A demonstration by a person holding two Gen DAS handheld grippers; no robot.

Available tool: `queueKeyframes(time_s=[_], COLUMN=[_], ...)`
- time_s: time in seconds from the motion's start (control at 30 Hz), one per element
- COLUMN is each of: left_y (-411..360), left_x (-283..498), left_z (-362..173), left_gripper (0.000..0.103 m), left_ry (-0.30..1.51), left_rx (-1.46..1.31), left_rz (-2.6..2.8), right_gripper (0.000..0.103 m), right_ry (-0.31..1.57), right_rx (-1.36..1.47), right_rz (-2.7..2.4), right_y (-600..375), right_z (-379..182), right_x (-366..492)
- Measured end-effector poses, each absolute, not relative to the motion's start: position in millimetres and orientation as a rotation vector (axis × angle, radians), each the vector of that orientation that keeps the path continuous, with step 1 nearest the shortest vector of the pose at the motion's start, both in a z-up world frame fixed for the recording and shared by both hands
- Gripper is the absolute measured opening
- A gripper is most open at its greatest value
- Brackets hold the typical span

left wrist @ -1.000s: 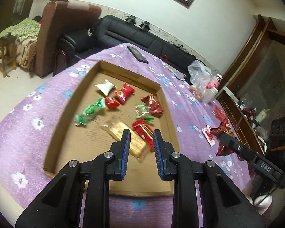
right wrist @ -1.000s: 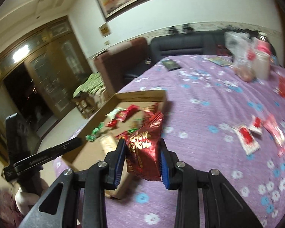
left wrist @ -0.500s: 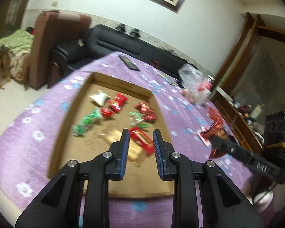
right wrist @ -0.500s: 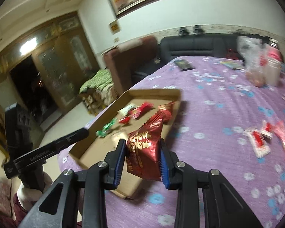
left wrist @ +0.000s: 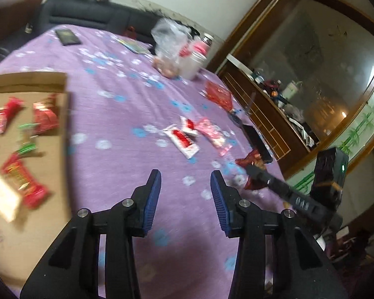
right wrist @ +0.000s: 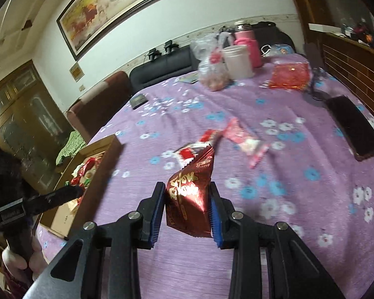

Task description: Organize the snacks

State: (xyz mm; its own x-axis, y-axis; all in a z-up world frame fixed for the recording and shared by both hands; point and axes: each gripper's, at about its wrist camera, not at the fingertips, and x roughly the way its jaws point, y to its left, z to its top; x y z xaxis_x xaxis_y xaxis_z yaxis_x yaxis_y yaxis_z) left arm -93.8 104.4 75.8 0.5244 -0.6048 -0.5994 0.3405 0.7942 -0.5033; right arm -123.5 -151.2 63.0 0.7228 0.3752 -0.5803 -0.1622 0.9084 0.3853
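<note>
The big round worktop (right wrist: 299, 174) under its purple flower-print cloth fills most of the room; a shallow brown cardboard tray (left wrist: 62, 79) sits on its left part, already holding several red and green wrapped sweets (left wrist: 22, 182); loose on the cloth, well apart from the tray, lie a few small white-and-red and pink sachets (left wrist: 184, 142), with a flat red foil bag (right wrist: 290, 76) farther back near the white tub (right wrist: 236, 61); the right tool (right wrist: 188, 211) is clamped on a dark red foil snack packet with gold lettering (right wrist: 190, 194), carried above the cloth just beside the tray's near corner; the packet stands on end, its long axis running up and away from the tool, its crimped top edge tilted forward to the right; it looks light, crinkly and slippery, soft enough to crush, so a hold across the flat faces near the lower seam seems safest; the left tool (left wrist: 185, 194) hangs over bare cloth, jaws opening with nothing between them, pointed toward the sachets
</note>
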Motion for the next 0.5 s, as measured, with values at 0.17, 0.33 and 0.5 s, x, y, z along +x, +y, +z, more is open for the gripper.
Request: queueKeyframes(time_s=[0.17,0.33,0.5], left_y=[59,4,-36], left_x=[-57,-11,30], left_z=[76,81,60], left_gripper=[0.041,0.041,0.040], left_ry=[0.873,0.846,0.891], left_rx=[-0.288,-0.137,-0.032], left_rz=[-0.548,-0.554,-0.547], right_gripper=[0.036,0.037,0.037], right_ry=[0.700,0.708,0.704], right_rx=[0.379,0.455,0.516], right_rz=[0.297,0.316,0.371], right_y=[-182,-201,-209], right_z=[51,35,30], right_x=[-121,-118,-118])
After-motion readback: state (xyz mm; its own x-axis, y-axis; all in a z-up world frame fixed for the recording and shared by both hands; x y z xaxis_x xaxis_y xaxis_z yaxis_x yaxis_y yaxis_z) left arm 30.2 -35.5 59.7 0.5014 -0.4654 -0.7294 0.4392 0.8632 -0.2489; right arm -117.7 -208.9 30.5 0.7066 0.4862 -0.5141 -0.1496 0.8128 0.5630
